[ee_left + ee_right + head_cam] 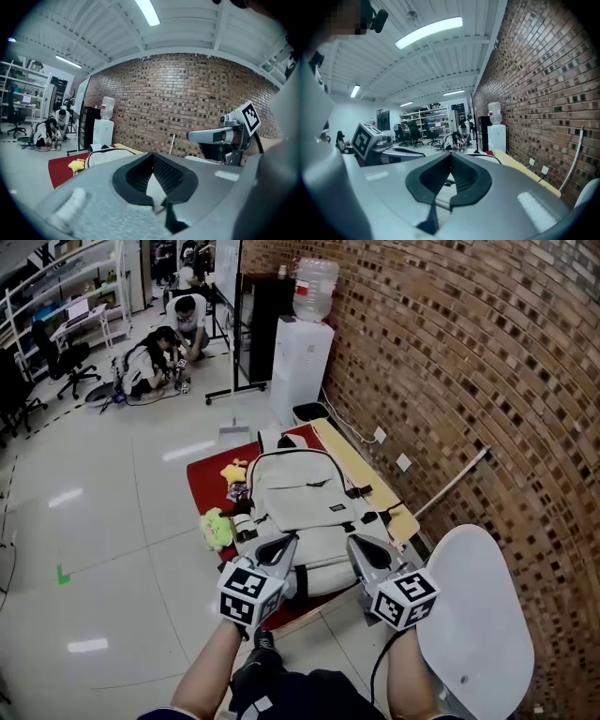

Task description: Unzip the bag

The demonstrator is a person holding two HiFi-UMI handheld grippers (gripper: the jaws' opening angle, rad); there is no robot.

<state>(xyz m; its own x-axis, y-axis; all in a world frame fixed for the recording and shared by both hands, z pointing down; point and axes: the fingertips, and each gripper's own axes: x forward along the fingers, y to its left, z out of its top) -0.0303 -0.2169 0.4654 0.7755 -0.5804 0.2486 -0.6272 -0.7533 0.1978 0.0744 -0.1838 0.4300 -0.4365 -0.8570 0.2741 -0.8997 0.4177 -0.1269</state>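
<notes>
A cream backpack (295,498) lies flat on a red mat (202,479) on the floor, zipped, with black straps at its right side. Both grippers hover above its near end. My left gripper (279,543) is shut with nothing between its jaws, over the bag's near left corner. The right gripper (360,544) is also shut and empty, over the near right corner. In the left gripper view the shut jaws (152,159) point level toward the brick wall, with the backpack (105,156) low at left. The right gripper view shows its shut jaws (451,158) and the left gripper (377,143) beside them.
A green-yellow plush toy (216,528) and other small toys (234,470) lie left of the bag. A wooden board (361,474) runs along the brick wall. A white chair (478,620) stands at my right. A water dispenser (302,367) stands behind. People crouch far back left (159,357).
</notes>
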